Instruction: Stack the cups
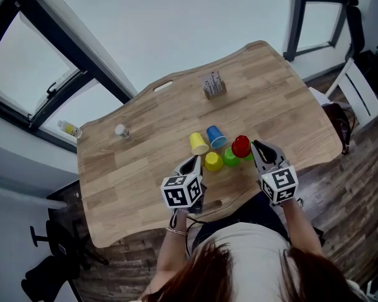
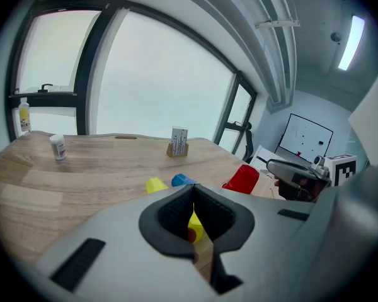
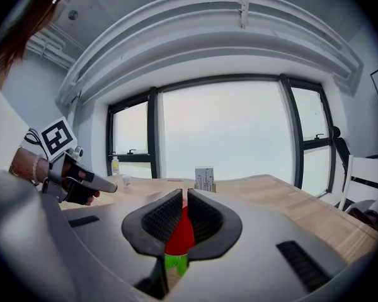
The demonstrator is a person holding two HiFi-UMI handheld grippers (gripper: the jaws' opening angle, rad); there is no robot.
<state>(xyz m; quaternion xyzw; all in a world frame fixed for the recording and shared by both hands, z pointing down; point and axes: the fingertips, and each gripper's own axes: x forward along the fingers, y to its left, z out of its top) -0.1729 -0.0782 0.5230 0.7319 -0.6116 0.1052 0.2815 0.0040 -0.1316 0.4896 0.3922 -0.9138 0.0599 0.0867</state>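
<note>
Green cup (image 1: 230,158): 1 o'clock side hidden under red cup (image 1: 240,146). Card stand (image 1: 213,85): print too small to read. Near yellow cup (image 2: 196,226): mostly behind jaws.

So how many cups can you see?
5: yellow cup and blue cup at the back, second yellow cup and green cup in front, red cup in the right tongs. Another green one may hide behind it.

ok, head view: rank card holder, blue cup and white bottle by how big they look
1. card holder and blue cup: these look about alike, so I won't rank one over the other.
2. white bottle: clearly the smallest of the three.
</note>
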